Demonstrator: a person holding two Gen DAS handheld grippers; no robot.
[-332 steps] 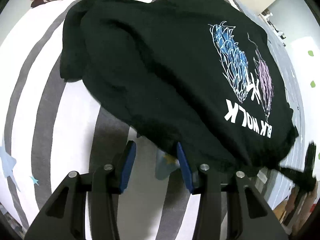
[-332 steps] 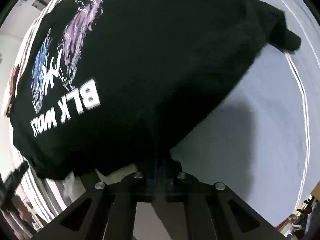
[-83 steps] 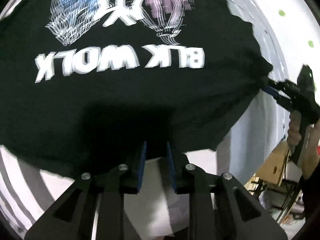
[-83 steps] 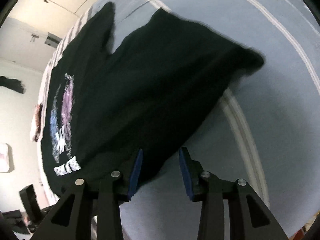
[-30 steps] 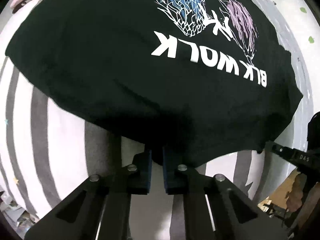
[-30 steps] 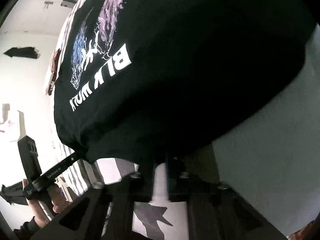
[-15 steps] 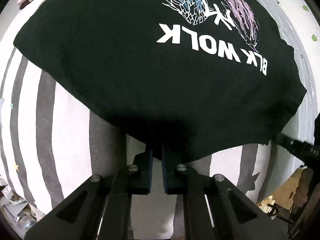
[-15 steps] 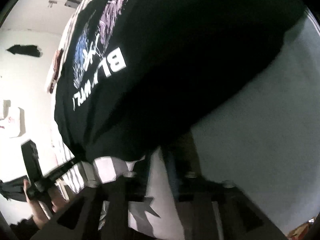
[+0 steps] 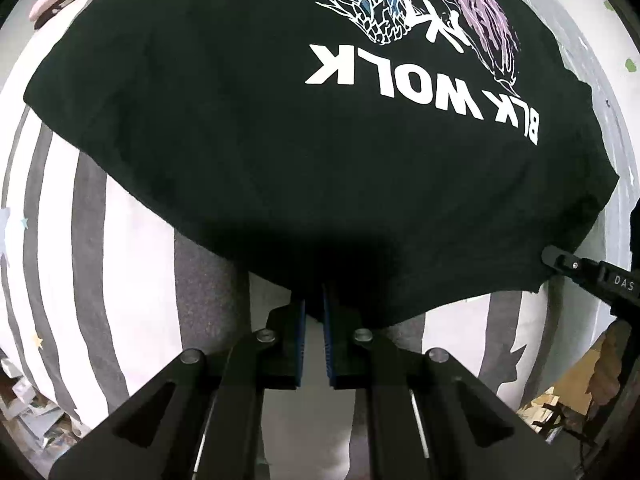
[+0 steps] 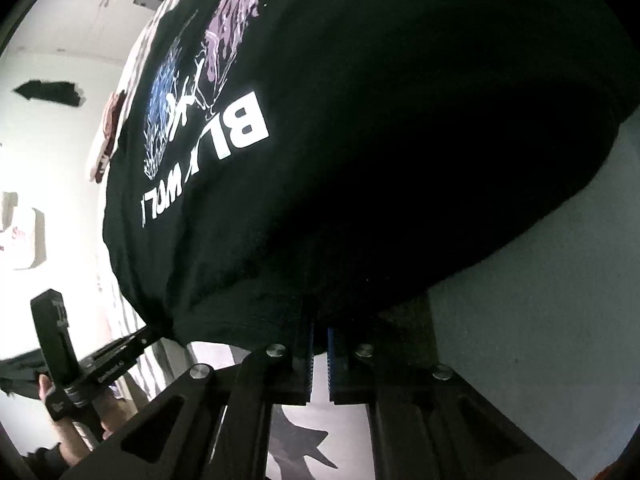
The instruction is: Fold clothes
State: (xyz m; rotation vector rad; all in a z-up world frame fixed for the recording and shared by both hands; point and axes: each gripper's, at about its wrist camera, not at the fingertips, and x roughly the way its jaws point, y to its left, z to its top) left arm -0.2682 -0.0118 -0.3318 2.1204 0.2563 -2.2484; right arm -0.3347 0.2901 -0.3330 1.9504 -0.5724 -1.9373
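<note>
Garment: I see the black T-shirt (image 9: 248,128) print side up on the striped bedcover (image 9: 132,248), its near hem raised off the cover at both of my tools.
Left gripper (image 9: 314,312): jaws drawn in on the hem, blue pads nearly meeting, cloth pinched between them.
Right gripper (image 10: 319,330): likewise clamped on the hem, further along the same edge; in the left view its tip (image 9: 560,260) sits at the shirt's corner.
Print: the white lettering (image 9: 424,92) reads upside down to me, so I judge I hold the bottom edge.
Stage: hem held at two points; the far part of the shirt is out of view, so I cannot tell how many folds it already carries.
Risk, slip: each bite is shallow; a jerk could pull the hem free.
Risk, skew: unequal travel of the two tools would lay the edge crooked.
Risk, drag: a low carry would rumple the body on the cover.
</note>
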